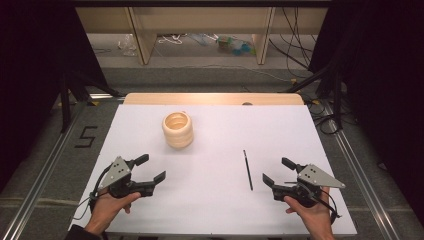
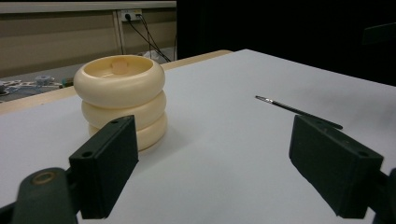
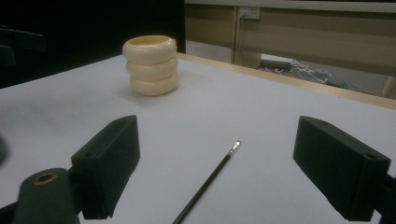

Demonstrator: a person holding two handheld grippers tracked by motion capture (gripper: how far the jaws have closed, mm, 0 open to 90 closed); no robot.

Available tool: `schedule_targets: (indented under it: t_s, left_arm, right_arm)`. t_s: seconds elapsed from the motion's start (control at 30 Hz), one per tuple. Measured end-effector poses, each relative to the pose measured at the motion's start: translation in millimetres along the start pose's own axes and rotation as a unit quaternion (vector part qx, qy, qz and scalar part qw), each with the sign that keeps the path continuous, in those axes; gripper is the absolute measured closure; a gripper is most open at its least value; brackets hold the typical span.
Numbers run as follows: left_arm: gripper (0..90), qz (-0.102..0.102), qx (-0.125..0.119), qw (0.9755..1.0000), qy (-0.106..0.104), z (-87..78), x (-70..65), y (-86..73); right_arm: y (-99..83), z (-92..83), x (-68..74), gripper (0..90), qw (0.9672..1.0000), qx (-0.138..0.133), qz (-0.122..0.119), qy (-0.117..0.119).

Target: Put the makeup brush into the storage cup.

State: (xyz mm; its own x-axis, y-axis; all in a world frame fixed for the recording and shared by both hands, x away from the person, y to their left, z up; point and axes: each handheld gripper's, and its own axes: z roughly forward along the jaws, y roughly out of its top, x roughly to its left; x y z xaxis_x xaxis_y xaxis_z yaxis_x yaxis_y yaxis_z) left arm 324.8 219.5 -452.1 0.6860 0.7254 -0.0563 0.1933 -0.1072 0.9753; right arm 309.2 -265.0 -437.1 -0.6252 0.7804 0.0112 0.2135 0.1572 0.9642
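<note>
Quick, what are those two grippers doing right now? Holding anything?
Left gripper: open, holding nothing, near the cream holder.
Right gripper: open, holding nothing, the thin brush lying on the table just ahead of it.

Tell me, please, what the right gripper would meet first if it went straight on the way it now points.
Most likely the thin black brush. It lies on the white table between the open jaws of the right gripper, running away from them. The cream ringed pot stands farther off, to the left of that line.
</note>
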Motion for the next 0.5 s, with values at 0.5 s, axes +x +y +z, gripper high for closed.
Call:
schedule_targets:
  t_s: [0.5]
  left_arm:
    - [15.6,0.001,0.005,1.0000,0.000,0.5,-0.9,-0.1]
  right_arm:
    - [-1.1,3.7,2.1,15.6,0.9995,0.031,-0.003,-0.005]
